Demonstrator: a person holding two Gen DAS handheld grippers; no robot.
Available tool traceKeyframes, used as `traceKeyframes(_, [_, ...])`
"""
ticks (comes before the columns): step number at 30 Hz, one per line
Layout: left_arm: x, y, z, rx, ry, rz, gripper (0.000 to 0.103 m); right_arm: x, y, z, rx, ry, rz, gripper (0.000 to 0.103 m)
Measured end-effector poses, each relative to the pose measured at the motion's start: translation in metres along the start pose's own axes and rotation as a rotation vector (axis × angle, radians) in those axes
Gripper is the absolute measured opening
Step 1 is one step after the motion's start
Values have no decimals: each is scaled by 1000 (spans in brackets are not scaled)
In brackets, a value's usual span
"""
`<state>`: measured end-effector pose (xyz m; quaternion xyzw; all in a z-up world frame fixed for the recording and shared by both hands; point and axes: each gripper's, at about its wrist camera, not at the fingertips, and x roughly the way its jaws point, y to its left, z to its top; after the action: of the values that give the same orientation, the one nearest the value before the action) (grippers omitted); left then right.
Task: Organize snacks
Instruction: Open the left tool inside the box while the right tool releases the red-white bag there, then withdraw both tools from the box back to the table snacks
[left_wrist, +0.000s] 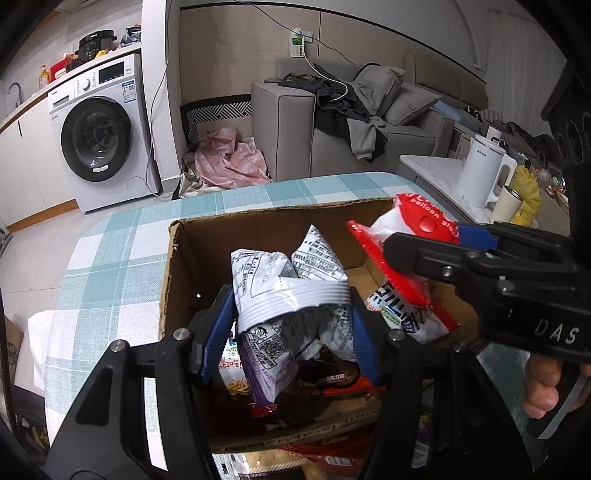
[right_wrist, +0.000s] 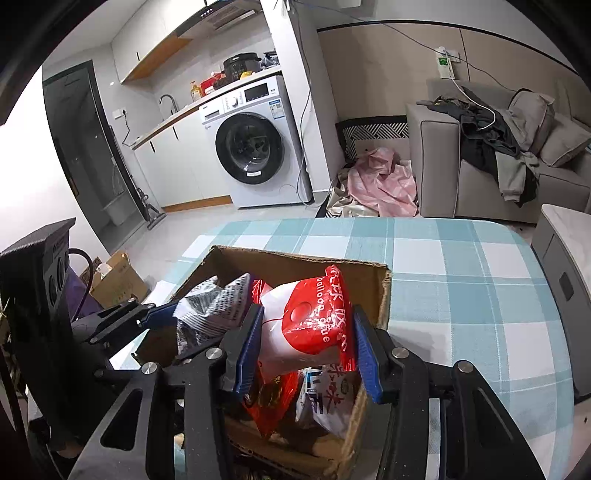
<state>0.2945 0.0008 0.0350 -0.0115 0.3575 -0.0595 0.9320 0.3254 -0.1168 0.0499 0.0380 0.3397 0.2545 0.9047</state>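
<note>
My views are evenly lit indoors, sharp at centre, fisheye-bent with dark corners; white glare burns one left edge.

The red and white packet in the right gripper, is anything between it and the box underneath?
No barrier shows. The red and white packet hangs over the open cardboard box; only snack packets already lie inside below it.

We see an open brown cardboard box (left_wrist: 177, 258) on the checked cloth, holding snack packets. A crumpled white-and-grey printed packet (left_wrist: 291, 291) hangs over it, and beside that a red-and-white packet (right_wrist: 306, 325).
</note>
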Motion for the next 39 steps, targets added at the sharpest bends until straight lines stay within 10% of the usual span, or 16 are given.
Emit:
traceKeyframes(23, [22,-7,-9,5,16,-3,58,23,1,-4,-10,22,6,53])
traceKeyframes(28, [8,-9,-9,13,-5,5,78,8,-3,-8,-11,-10,-21,55])
traceKeyframes(39, [-35,-2,-18,-4,-39,29,102,-30,-6,-15,4,-53,-33,98])
